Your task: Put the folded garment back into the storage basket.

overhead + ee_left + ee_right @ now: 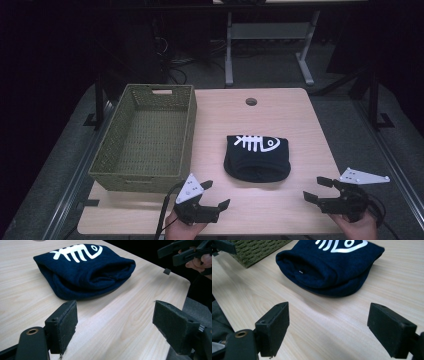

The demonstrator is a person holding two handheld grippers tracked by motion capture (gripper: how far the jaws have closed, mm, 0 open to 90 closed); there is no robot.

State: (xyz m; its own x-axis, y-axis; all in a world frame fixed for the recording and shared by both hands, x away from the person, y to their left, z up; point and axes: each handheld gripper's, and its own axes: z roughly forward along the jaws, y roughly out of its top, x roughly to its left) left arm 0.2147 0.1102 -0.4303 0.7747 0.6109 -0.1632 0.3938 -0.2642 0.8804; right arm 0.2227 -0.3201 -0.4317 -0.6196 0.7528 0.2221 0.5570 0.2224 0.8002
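A folded dark navy cloth (257, 157) with a white fish-skeleton print lies in the middle of the wooden table (280, 107). The same cloth (83, 268) lies ahead of the left gripper's jaws, and the cloth (329, 263) lies just beyond the right gripper's jaws. My left gripper (215, 194) hovers near the front edge, to the cloth's lower left, open and empty. My right gripper (317, 188) is at the front right corner, open, nothing between its pads. In the left gripper view the left gripper (115, 327) frames bare wood, as does the right gripper (328, 328) in its own view.
A woven olive basket (112, 172), empty inside, stands on the table's left half. A round cable hole (251, 101) sits near the far edge. Beyond the table stand a desk frame (270, 35) and dark floor. The basket's corner (254, 251) shows at the upper left.
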